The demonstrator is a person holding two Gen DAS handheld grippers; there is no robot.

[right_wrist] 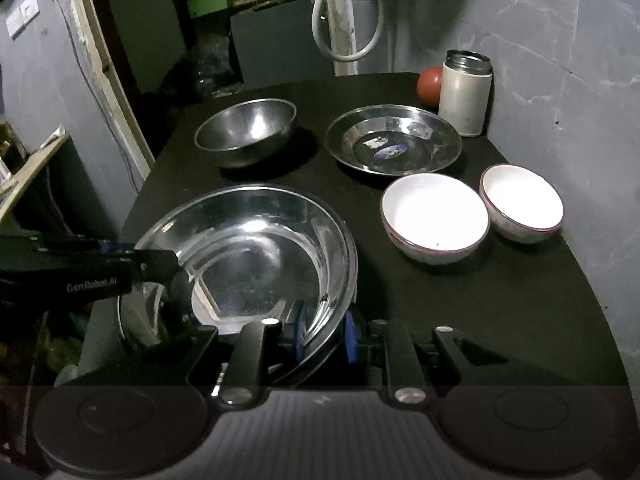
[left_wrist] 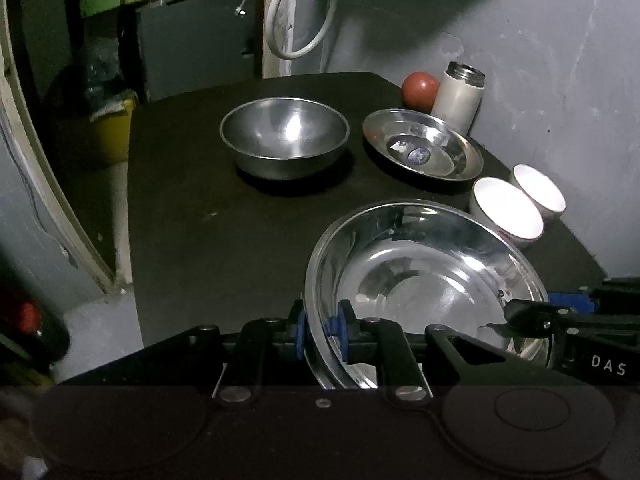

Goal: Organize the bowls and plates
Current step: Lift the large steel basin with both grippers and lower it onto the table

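A large shiny steel plate [left_wrist: 432,280] [right_wrist: 248,248] is at the near end of the black table [left_wrist: 200,220], held from both sides. My left gripper [left_wrist: 320,328] is shut on its near left rim, blue pads either side of the edge. My right gripper [right_wrist: 324,334] is shut on the near right rim of the same plate. Each gripper also shows in the other's view, at the plate's edge. Farther back stand a steel bowl [left_wrist: 284,136] [right_wrist: 246,128] and a smaller steel plate [left_wrist: 422,144] [right_wrist: 392,138]. Two white bowls [right_wrist: 434,216] [right_wrist: 522,200] sit side by side on the right.
A white thermos [right_wrist: 466,96] and a red round object [right_wrist: 430,86] stand in the far right corner against the grey wall. A white hose loop [right_wrist: 348,12] hangs behind the table. The table's left edge drops to the floor, with a yellow bin [left_wrist: 112,128] beyond.
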